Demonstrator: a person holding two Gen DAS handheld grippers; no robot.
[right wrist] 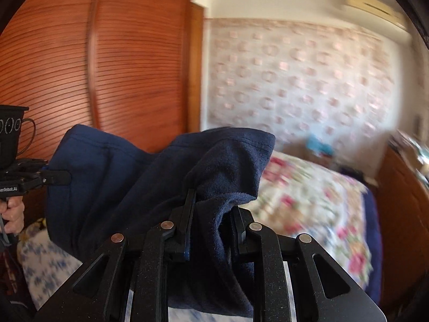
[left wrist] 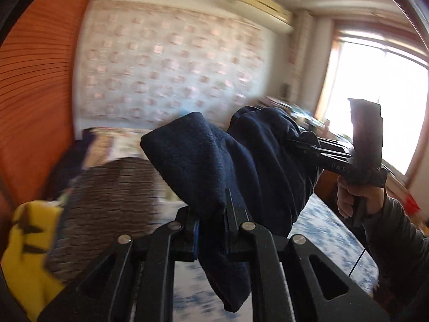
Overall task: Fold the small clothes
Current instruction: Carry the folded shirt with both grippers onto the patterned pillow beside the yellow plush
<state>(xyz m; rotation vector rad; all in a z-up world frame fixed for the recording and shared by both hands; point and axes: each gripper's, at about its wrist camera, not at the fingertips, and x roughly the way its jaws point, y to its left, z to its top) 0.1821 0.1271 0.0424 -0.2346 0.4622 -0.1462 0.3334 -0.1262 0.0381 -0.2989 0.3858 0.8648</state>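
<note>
We held the navy garment (left wrist: 241, 161) in the air between both grippers, above the blue-and-white patterned sheet (left wrist: 321, 230). The left gripper (left wrist: 211, 214) was clenched on one edge of the garment, with the fabric pinched between its fingers and a fold hanging down past them. The right gripper (right wrist: 211, 214) was likewise clamped on another edge, the cloth bunched over and between its fingers. In the left wrist view, the right gripper (left wrist: 303, 145) entered from the right and its fingers disappeared into the fabric; our right hand (left wrist: 356, 196) gripped its handle. In the right wrist view, the left gripper (right wrist: 61, 178) entered from the left, with its fingertips closed on the far edge of the garment (right wrist: 134, 187), and our left hand (right wrist: 13, 212) held its handle. The garment sagged between the two grasp points. A yellow item (left wrist: 29, 255) lay at lower left. A floral bedspread (right wrist: 316, 201) lay beyond, near a wooden louvred wardrobe (right wrist: 107, 67). The background was motion-blurred.
</note>
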